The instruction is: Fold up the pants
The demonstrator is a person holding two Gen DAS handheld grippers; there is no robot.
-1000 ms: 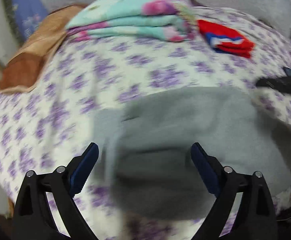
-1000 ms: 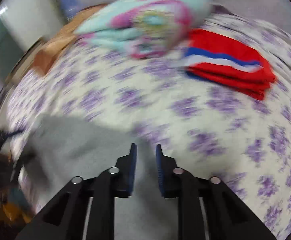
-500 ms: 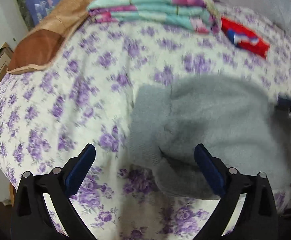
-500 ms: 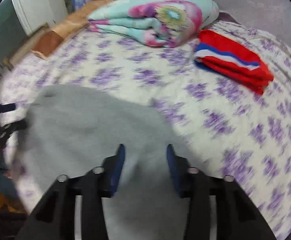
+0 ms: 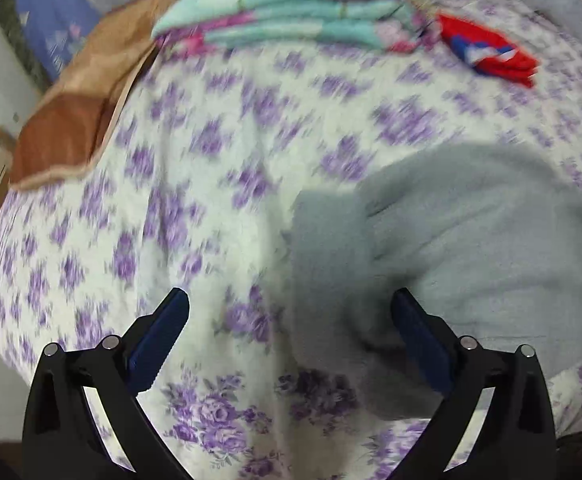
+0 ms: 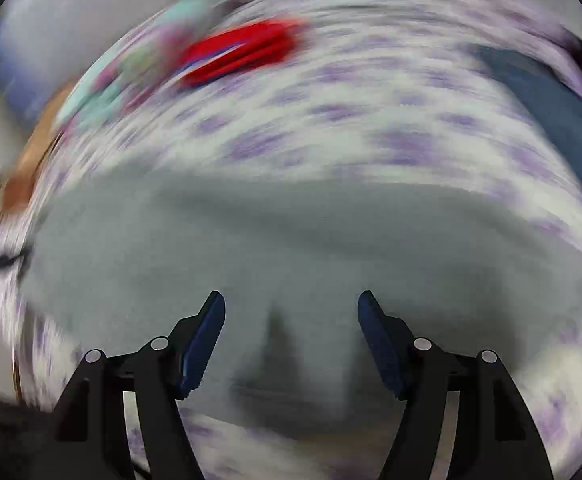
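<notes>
The grey pants [image 5: 463, 240] lie folded on the purple-flowered bedsheet [image 5: 211, 184], in the right half of the left wrist view. My left gripper [image 5: 287, 332] is open and empty, held above the pants' left edge. In the blurred right wrist view the pants [image 6: 291, 248] fill the lower middle. My right gripper [image 6: 291, 332] is open and empty just above them.
A folded teal and pink blanket [image 5: 291, 12] and a folded red, white and blue cloth [image 5: 491, 52] lie at the far side of the bed. A brown pillow [image 5: 75, 120] lies at far left. A dark blue cloth [image 6: 551, 112] lies at right.
My right gripper has opened from shut and let go of the pants, then swung right over them. My left gripper has stayed open and drifted left, off the pants' middle.
</notes>
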